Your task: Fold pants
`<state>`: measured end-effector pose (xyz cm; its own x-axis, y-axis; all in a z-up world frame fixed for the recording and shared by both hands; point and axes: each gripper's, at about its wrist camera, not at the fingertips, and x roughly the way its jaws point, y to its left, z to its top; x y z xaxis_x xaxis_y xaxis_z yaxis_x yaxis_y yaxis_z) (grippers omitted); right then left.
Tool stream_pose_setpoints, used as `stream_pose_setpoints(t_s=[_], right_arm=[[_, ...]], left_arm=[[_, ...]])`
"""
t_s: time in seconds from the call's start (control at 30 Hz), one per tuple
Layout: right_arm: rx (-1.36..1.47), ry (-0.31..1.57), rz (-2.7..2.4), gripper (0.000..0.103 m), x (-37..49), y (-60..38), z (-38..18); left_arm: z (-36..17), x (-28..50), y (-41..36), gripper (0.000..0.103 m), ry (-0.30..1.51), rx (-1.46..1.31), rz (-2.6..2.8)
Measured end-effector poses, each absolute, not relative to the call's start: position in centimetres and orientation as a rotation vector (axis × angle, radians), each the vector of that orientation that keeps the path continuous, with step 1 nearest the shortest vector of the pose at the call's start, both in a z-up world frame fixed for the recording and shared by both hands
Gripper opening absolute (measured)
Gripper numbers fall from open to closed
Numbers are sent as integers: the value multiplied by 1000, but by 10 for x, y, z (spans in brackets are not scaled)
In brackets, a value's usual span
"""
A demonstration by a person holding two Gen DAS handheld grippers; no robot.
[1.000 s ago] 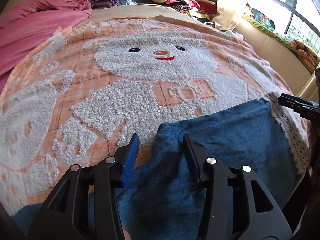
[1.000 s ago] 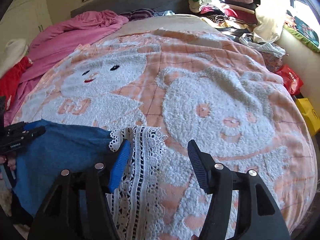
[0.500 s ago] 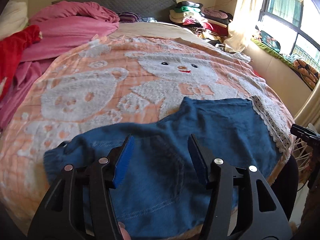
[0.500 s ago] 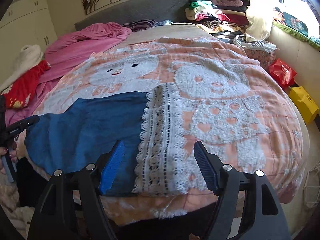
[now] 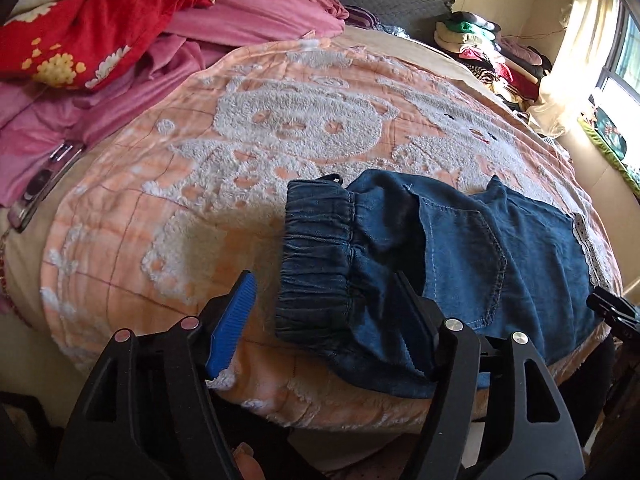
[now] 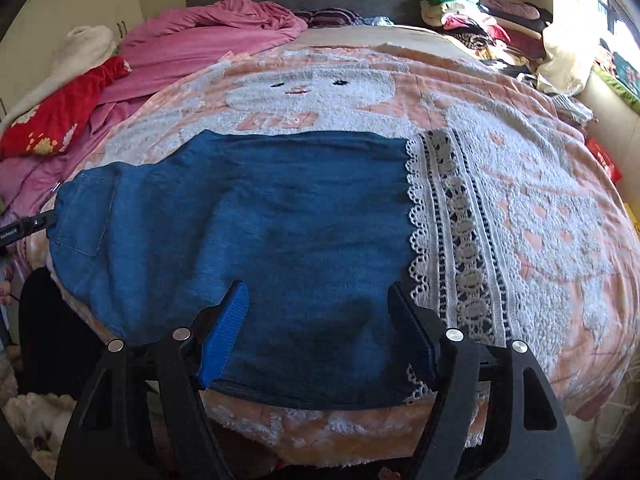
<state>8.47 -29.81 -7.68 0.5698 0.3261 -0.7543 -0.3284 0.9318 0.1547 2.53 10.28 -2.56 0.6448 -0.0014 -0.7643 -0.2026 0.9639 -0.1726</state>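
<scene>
Left wrist view shows the dark blue denim pants lying flat near the front edge of the bed, on a peach blanket with fluffy white bear figures. Their gathered elastic waistband sits between the fingers of the left tongs, whose jaws have just been opening and now stand wide, pressing on nothing. A back pocket faces up beside the waistband, and the white lace hem lies at the far right. To the left, off the blanket, a phone rests near a crumpled pink quilt and a red flowered cloth. A stack of folded clothes stands by the headboard, well apart from the pants.

From the right wrist view, the right tongs hang open over the leg part of the pants, gripping nothing, with the broad lace band just to their right. The tip of the left tongs shows at the left edge beside the pocket end.
</scene>
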Motion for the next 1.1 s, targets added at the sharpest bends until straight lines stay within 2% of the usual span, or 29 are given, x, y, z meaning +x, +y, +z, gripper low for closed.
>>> stream_pose_setpoints(t_s=[0.03,0.1,0.2,0.3,0.43,0.63,0.93,1.1], right_arm=[[4,898,384,71,85,-299,-80],[9,917,367,71,87,-301,-87],[11,925,356,71,86,-302,-87],[21,934,350,71,84,-306,-87],[15,934,348,71,81,-306,-90],[18,933,346,71,80,-307,-91],[36,855,340,71,63,-304,-67],[60,807,307,71,60,-316,-52]], left_arm=[[-30,29,102,61,869,-261,106],[-36,36,97,41,873,-272,97],[-31,34,99,36,851,-272,114],[-19,26,108,36,823,-207,162],[-37,29,112,37,890,-210,155],[-38,28,115,51,875,-209,177],[24,0,114,56,758,-181,187],[25,23,74,56,762,-159,58]])
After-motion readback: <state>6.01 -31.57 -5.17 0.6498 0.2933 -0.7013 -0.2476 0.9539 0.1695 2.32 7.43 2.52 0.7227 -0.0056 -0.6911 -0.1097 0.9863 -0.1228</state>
